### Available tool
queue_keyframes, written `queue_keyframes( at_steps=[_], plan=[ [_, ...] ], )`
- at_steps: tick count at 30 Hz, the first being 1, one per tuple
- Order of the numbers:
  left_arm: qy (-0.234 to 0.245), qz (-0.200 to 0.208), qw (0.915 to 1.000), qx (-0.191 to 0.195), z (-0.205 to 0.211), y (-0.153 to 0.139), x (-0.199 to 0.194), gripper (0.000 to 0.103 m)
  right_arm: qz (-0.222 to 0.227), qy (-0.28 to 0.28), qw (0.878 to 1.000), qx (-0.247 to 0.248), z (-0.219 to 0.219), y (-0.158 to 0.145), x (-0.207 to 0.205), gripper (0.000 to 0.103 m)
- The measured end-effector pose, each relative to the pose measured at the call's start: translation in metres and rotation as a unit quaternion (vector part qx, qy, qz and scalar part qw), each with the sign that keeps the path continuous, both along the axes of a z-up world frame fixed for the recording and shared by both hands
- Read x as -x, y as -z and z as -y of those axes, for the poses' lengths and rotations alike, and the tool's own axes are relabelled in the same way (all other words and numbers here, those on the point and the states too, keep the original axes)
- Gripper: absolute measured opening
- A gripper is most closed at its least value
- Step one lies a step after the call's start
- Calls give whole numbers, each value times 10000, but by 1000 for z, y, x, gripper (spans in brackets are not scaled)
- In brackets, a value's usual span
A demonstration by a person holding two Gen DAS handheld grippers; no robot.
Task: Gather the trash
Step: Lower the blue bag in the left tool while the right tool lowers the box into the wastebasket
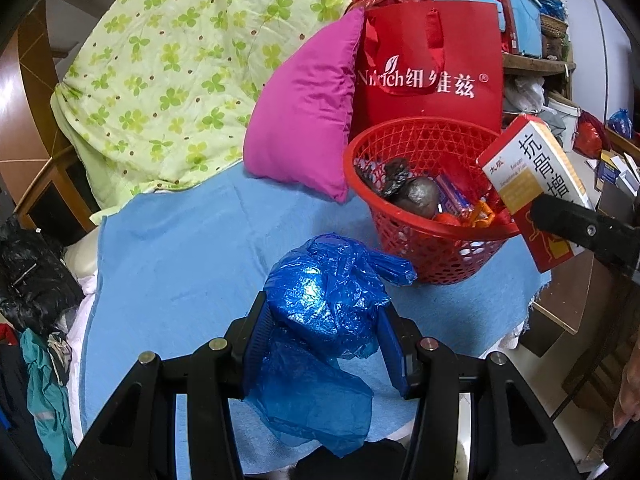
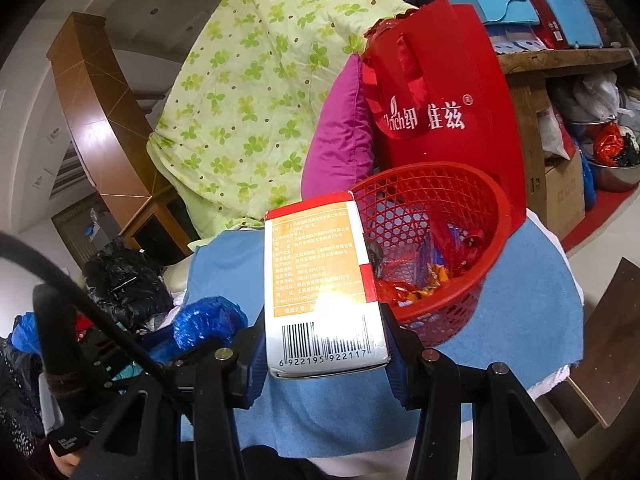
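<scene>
A red mesh basket with wrappers and a dark wad inside stands on the blue cloth; it also shows in the right wrist view. My left gripper is shut on a crumpled blue plastic bag, just left and in front of the basket. My right gripper is shut on a white, orange and red medicine box, held at the basket's near rim. The same box shows in the left wrist view over the basket's right rim. The blue bag shows at lower left in the right wrist view.
A pink pillow and a red tote bag stand behind the basket. A green clover quilt is piled at the back left. Dark clothes lie at the left. Cluttered shelves and boxes fill the right.
</scene>
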State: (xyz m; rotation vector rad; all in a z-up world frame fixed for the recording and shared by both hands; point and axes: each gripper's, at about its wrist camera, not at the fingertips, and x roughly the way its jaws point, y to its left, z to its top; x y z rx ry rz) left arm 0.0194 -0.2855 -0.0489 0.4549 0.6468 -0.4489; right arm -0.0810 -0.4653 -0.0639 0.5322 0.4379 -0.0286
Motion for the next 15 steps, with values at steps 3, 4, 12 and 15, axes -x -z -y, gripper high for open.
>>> queue_keyframes(
  at_steps=[3, 4, 12, 15],
  plan=[
    [-55, -78, 9999, 42, -2, 2, -12, 53, -26, -72, 10000, 62, -5, -1, -9, 52],
    [-64, -99, 9999, 56, -2, 2, -15, 53, -35, -91, 9999, 95, -6, -2, -12, 52],
    [-8, -39, 9997, 239, 6, -13, -37, 53, -70, -32, 9997, 218, -1, -7, -26, 52],
    [102, 4, 9995, 303, 15, -22, -43, 53, -118, 23, 9996, 236, 5, -7, -29, 52]
  ],
)
